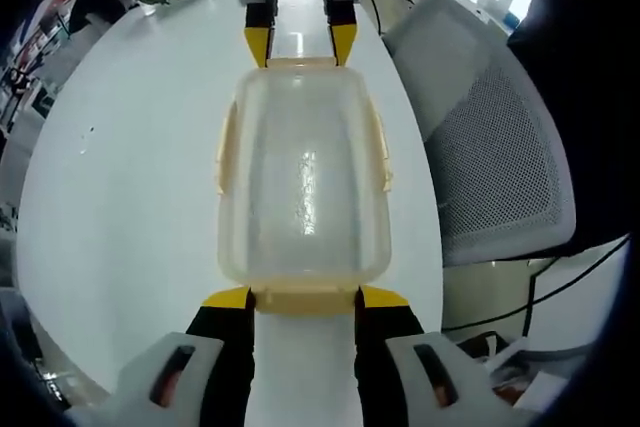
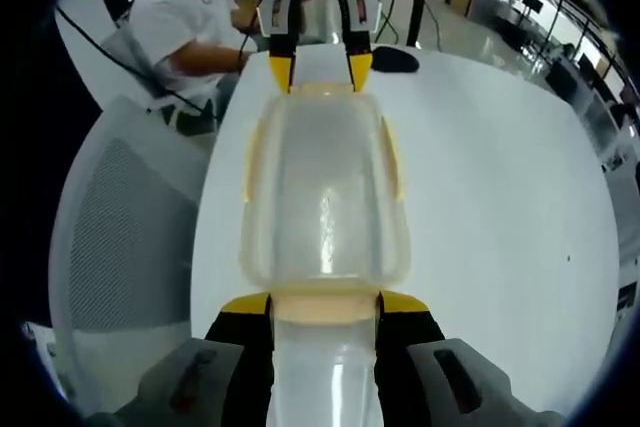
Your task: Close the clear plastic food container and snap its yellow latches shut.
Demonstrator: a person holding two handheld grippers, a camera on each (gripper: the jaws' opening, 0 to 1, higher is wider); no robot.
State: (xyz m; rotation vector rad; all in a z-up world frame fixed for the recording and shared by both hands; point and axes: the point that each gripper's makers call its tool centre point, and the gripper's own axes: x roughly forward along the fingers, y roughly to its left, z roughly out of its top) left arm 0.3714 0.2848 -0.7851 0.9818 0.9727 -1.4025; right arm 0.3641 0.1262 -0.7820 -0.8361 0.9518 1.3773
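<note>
On the white table (image 1: 120, 197) the clear food container (image 1: 305, 182) lies lengthwise between the two grippers. The left gripper (image 1: 305, 299) stands at one end latch (image 1: 305, 299) — jaws apart, flanking it. The right gripper (image 2: 323, 304) flanks the opposite latch (image 2: 323, 304), jaws likewise apart. A mesh chair (image 1: 500, 157) stands beside the table.
</note>
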